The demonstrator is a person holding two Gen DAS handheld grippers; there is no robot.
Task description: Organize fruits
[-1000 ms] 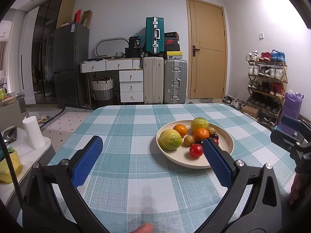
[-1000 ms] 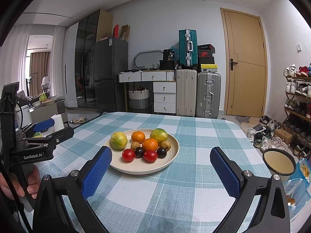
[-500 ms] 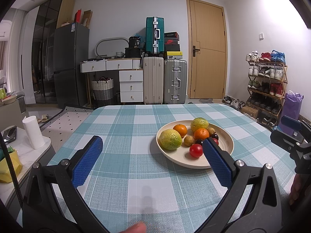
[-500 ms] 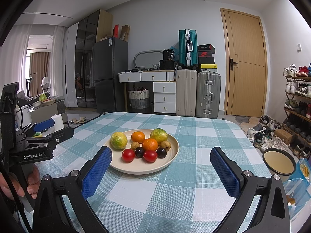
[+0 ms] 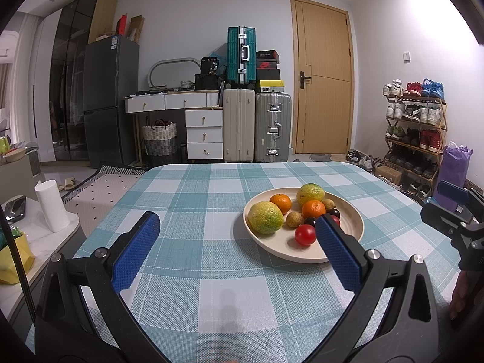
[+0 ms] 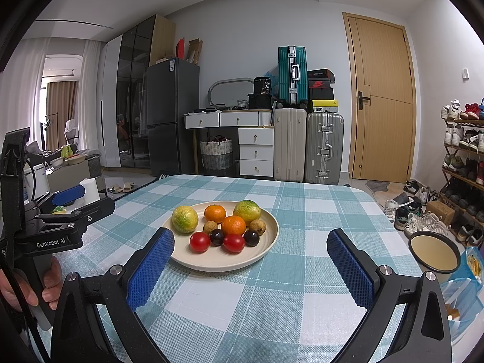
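A cream plate [image 6: 266, 248] [image 5: 348, 211] on the checked tablecloth holds mixed fruit: two green-yellow citrus [image 6: 184, 219] [image 6: 246, 208], two oranges [image 6: 233, 225] [image 6: 215, 213], two red tomatoes [image 6: 200, 241] [image 6: 233, 243], dark plums [image 6: 251, 237] and small brown fruits [image 6: 257, 226]. My left gripper [image 5: 236, 230] hovers open over the cloth, left of and in front of the plate; its right pad hides part of the plate. My right gripper [image 6: 251, 245] is open in front of the plate, nothing between its pads.
A cream enamel mug [image 6: 434, 255] and a blue snack bag [image 6: 466, 284] stand at the table's right edge. A paper roll [image 5: 50, 205] sits on a side counter to the left. Suitcases, drawers, a fridge and a shoe rack line the walls beyond.
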